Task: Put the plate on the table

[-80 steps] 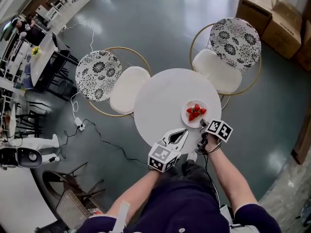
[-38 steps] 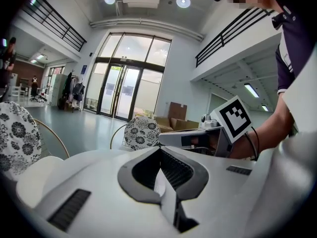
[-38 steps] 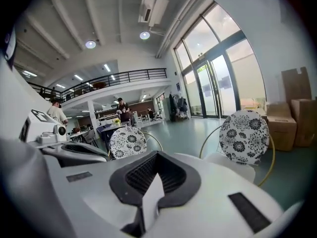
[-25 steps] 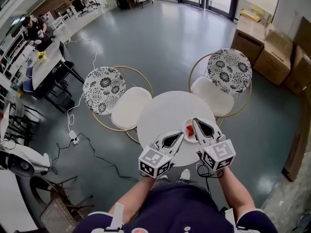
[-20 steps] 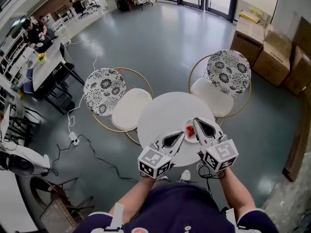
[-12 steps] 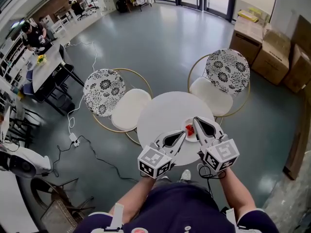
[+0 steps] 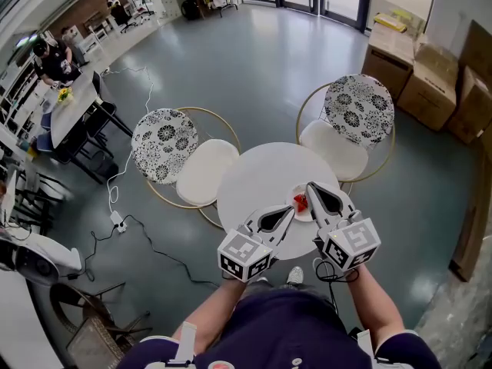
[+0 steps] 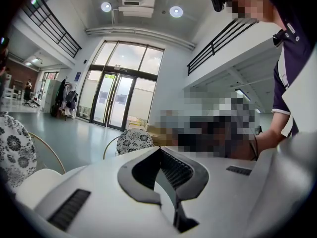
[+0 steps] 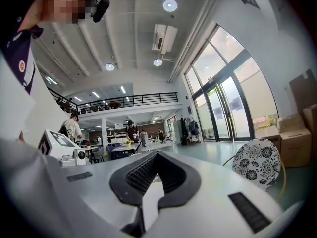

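The plate (image 7: 299, 213) is seen resting on the round white table (image 7: 257, 177), toward its near right edge, with red strawberries (image 7: 300, 201) on it; the placing can be judged done. The right gripper (image 7: 310, 185) is held over the plate's right part, and the left gripper (image 7: 290, 209) just beside its near left; whether either touches it cannot be told from so high, though probably neither does. The plate could be nudged toward the edge by a careless sweep of either gripper, or the fruit rolled off. The plate and table are shown by the head view alone; only in the two gripper views, aimed level across the hall, are both pairs of jaws seen brought together with nothing between them.
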Action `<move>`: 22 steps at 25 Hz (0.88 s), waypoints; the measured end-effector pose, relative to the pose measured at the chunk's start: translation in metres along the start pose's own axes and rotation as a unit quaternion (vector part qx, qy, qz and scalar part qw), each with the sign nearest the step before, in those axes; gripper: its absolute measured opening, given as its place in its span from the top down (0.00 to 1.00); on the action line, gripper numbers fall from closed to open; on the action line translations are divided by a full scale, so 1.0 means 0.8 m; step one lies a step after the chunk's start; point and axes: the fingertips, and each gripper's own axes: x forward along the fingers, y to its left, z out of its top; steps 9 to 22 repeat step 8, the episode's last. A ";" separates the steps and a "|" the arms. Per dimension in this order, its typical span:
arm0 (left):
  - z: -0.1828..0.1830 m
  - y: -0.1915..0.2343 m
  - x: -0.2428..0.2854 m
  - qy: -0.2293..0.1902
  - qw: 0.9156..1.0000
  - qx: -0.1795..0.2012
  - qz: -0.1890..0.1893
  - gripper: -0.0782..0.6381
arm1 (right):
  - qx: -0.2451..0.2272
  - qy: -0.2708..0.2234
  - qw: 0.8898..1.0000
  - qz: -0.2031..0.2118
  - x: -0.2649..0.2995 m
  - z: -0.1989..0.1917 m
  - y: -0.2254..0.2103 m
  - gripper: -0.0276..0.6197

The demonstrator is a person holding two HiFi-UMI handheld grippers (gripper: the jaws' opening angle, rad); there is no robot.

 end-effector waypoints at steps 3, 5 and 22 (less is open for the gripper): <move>0.000 0.000 0.001 0.000 1.000 0.000 -0.001 0.88 | 0.001 0.001 1.000 -0.002 0.000 0.000 -0.002 0.95; -0.001 -0.001 -0.001 0.000 1.000 0.000 -0.002 0.88 | 0.002 0.001 1.000 -0.003 -0.001 -0.001 -0.001 0.95; -0.002 -0.002 -0.004 0.000 1.000 0.000 -0.003 0.88 | 0.002 0.000 1.000 -0.005 -0.002 -0.001 0.003 0.95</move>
